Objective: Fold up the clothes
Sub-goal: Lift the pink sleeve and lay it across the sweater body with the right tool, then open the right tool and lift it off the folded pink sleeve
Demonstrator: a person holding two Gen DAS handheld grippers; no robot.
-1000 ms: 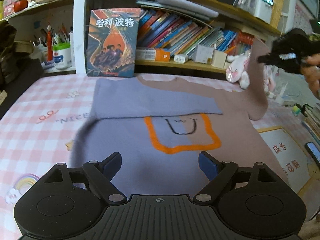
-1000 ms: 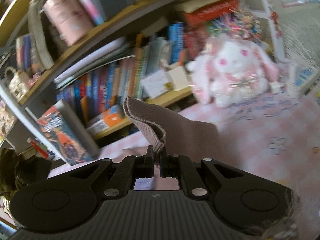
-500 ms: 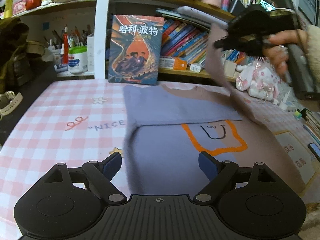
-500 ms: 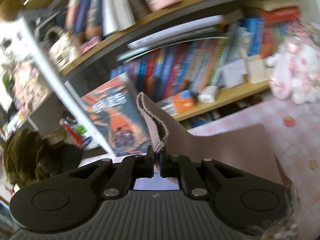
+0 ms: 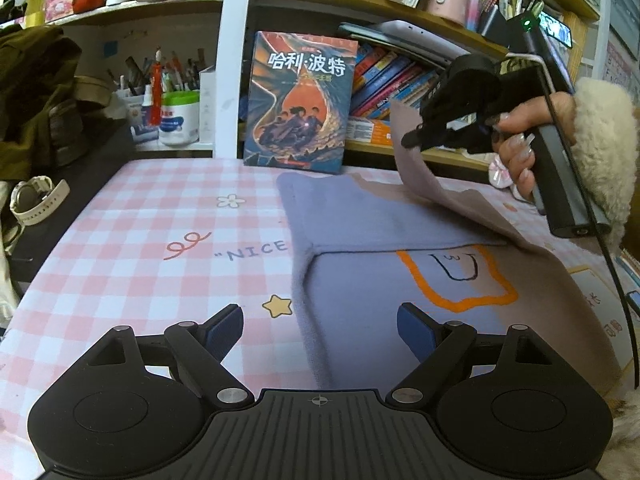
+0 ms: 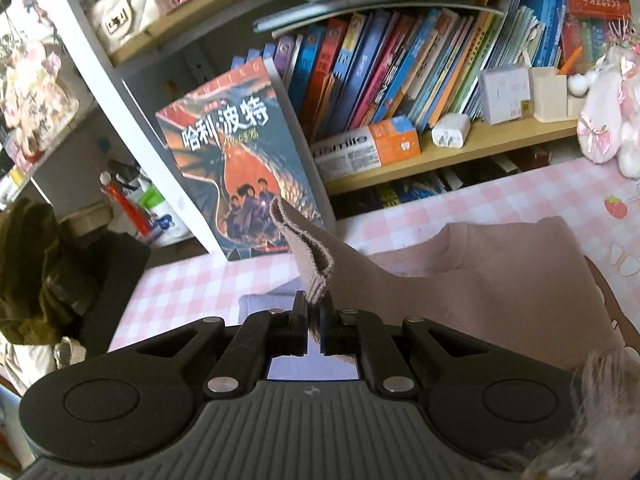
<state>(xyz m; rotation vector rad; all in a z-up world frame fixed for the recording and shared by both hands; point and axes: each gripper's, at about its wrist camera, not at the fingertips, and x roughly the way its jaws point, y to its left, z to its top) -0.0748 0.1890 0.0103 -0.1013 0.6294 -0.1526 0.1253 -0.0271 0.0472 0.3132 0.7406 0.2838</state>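
A two-tone sweater (image 5: 380, 280), lavender on the left and mauve on the right with an orange outline print, lies flat on the pink checked table. Its lavender sleeve is folded across the chest. My right gripper (image 5: 410, 140) is shut on the cuff of the mauve sleeve (image 6: 308, 256) and holds it raised above the sweater's upper right, the sleeve (image 5: 436, 196) draping down to the shoulder. My left gripper (image 5: 320, 330) hovers open over the sweater's lower left edge, with nothing between its fingers.
A bookshelf with a book (image 5: 300, 100) propped upright stands along the table's far edge. A plush rabbit (image 6: 608, 116) sits at the back right. A white watch (image 5: 34, 198) and an olive bag (image 5: 36, 96) lie at the left. The pink checked cloth (image 5: 160, 240) left of the sweater is bare.
My right gripper has carried the mauve sleeve leftward from the far right, over the sweater's body. My left gripper has drifted left, toward the sweater's left edge.
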